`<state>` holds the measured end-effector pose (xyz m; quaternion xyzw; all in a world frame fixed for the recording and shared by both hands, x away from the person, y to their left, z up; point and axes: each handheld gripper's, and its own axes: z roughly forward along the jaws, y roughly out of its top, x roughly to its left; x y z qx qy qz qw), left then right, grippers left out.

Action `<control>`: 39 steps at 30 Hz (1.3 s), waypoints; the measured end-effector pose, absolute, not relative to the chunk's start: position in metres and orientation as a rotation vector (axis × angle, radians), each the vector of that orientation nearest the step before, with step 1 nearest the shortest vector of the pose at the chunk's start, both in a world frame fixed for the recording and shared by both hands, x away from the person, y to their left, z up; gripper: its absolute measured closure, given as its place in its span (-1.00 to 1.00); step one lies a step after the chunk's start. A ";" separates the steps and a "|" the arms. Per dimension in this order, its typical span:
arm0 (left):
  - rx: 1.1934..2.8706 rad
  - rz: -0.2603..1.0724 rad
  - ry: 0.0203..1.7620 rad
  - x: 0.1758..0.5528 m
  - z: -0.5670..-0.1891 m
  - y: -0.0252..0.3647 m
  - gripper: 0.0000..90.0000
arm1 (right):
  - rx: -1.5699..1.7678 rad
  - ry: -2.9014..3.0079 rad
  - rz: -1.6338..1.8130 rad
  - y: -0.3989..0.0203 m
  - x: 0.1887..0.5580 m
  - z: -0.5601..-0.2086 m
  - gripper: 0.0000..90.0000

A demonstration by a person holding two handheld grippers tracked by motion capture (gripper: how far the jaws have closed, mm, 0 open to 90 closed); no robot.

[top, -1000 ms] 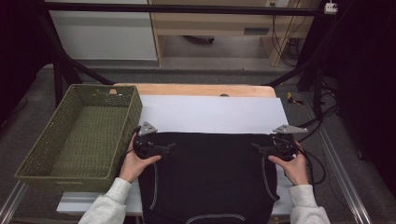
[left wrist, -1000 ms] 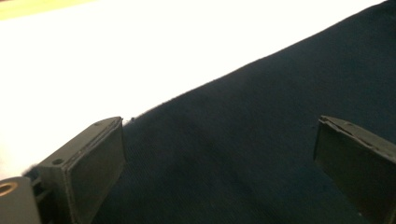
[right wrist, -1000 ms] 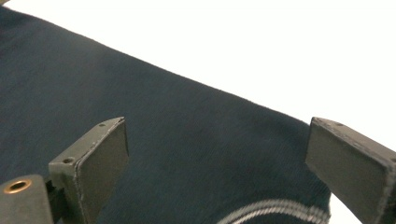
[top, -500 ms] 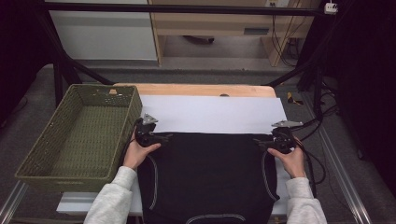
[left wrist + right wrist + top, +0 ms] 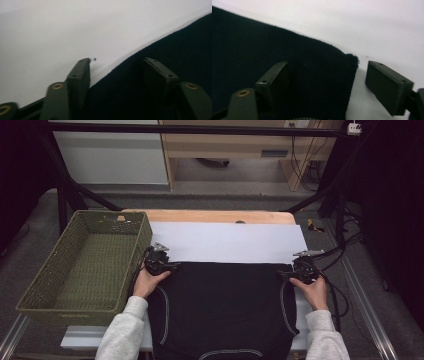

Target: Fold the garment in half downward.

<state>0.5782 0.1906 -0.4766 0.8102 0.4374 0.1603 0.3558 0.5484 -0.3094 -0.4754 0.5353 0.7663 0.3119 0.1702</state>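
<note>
Garment [image 5: 225, 305]: black knit cloth, spread flat on the bench [image 5: 210, 216]; fine ribbed weave shows in both tongs views; pale piping runs in curved lines down its left and right sides and across the near hem.
Garment place: covers the near half of the white sheet [image 5: 230, 241], its far edge lying straight across the sheet; near end hangs toward the person.
Far left corner: edge of the cloth [image 5: 155, 82] runs slantwise between the jaws in the left tongs view, white sheet [image 5: 62, 32] beyond it.
Far right corner: squared, slightly fuzzy corner [image 5: 319, 82] sits between the jaws in the right tongs view, with the sheet [image 5: 374, 30] past it.
Left tongs [image 5: 172, 266]: at the far left corner; jaws have just been closing, one jaw on the sheet, one over the cloth; a gap remains, pads not pressing, so open.
Right tongs [image 5: 283, 274]: at the far right corner; jaws have just been closing and straddle the corner; right jaw stands clear of the cloth, so open.
Hands: left hand [image 5: 149, 281] and right hand [image 5: 312, 290] hold the tongs, grey sleeves coming in from the near side.
Basket [image 5: 42, 292]: green woven, just left of the sheet, beside the left tongs.
</note>
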 end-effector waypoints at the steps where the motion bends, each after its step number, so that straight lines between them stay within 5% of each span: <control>1: 2.108 0.410 1.122 0.576 -0.475 0.189 0.05 | 1.524 2.177 0.889 -0.309 0.549 -0.476 -0.46; 6: 2.162 0.377 1.098 0.570 -0.469 0.185 0.65 | 1.523 2.175 0.914 -0.310 0.547 -0.474 0.05; 11: 2.184 0.375 1.104 0.568 -0.466 0.183 0.82 | 1.566 2.219 0.956 -0.309 0.544 -0.471 0.67; 19: 2.122 0.416 1.120 0.571 -0.449 0.189 0.87 | 1.598 2.185 0.950 -0.309 0.547 -0.463 0.81; 29: 2.021 0.497 1.192 0.601 -0.451 0.181 0.85 | 1.513 2.053 0.927 -0.306 0.577 -0.452 0.78; 32: 2.034 0.499 1.187 0.603 -0.459 0.179 0.79 | 1.494 2.052 0.897 -0.303 0.585 -0.459 0.61; 39: 1.956 0.470 1.196 0.581 -0.446 0.186 -0.20 | 1.476 1.968 0.935 -0.305 0.562 -0.453 -0.28</control>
